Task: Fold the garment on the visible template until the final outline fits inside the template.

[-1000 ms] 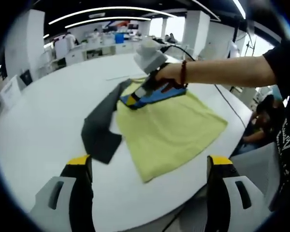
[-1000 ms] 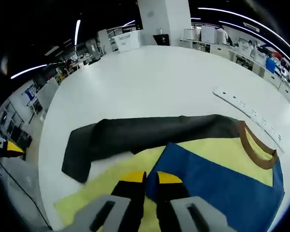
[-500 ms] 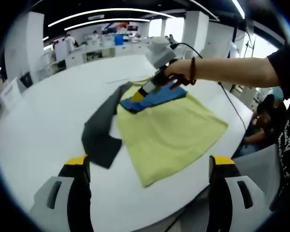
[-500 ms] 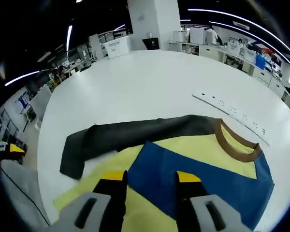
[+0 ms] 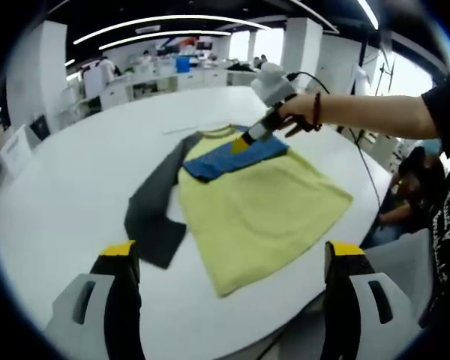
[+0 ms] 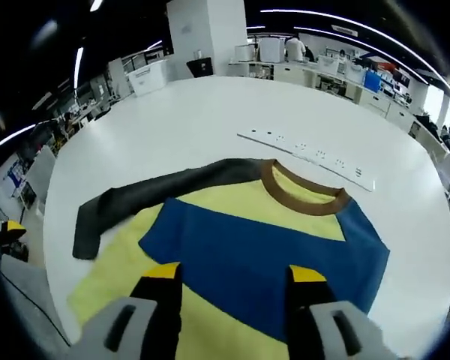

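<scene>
Lying flat on the white table (image 5: 67, 187), the shirt (image 6: 240, 225) has 1 blue sleeve (image 6: 270, 259) folded across, 1 dark sleeve (image 5: 154, 206) spread out. Both the right gripper (image 6: 232, 274) and left gripper (image 5: 229, 251) hang above, jaws apart, holding nothing, ready to fold more.

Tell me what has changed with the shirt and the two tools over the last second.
The right tool has opened: its jaws were shut on the blue sleeve a second ago and now stand apart, the sleeve let go and lying folded across the yellow shirt. That tool has drawn back toward the collar. The left tool stayed open and clear of the cloth, and the dark grey sleeve still lies spread out.
</scene>
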{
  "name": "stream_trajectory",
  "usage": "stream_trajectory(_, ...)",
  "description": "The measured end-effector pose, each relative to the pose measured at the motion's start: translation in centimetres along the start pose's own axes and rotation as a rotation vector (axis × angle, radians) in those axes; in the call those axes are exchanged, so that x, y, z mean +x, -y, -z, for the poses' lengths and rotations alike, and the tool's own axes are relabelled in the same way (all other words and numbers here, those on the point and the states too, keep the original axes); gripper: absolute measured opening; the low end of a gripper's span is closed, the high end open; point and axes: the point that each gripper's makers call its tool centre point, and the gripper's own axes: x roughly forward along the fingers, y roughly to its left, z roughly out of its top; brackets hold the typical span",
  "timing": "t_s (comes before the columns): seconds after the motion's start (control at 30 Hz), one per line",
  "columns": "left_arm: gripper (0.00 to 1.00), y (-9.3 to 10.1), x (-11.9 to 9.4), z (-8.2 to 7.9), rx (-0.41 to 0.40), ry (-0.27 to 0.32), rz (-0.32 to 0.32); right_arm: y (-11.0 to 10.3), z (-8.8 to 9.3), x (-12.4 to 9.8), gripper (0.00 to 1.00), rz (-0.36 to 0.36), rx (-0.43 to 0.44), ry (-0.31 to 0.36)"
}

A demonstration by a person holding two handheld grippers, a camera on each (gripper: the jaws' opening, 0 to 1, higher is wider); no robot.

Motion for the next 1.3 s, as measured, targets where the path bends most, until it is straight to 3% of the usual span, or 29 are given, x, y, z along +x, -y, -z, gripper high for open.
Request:
stream_trajectory(0.5, 1.00, 0.7, 0.6, -1.2, 0.012, 0.014, 0.021, 5.9, 3.0, -2.5, 0.51, 0.083, 0.089, -0.026)
stream_trajectory(0.9, 1.00, 0.7, 0.7, -0.9, 0.019, -0.002, 0.026, 9.1, 5.5, -3.7, 0.49, 0.141, 0.141, -0.048)
stream_trajectory(1.3, 1.00, 1.1, 0.8, -0.6, 0.017, -0.002, 0.037, 10.9, 7.6, -3.9, 0.30, 0.165, 0.200, -0.082)
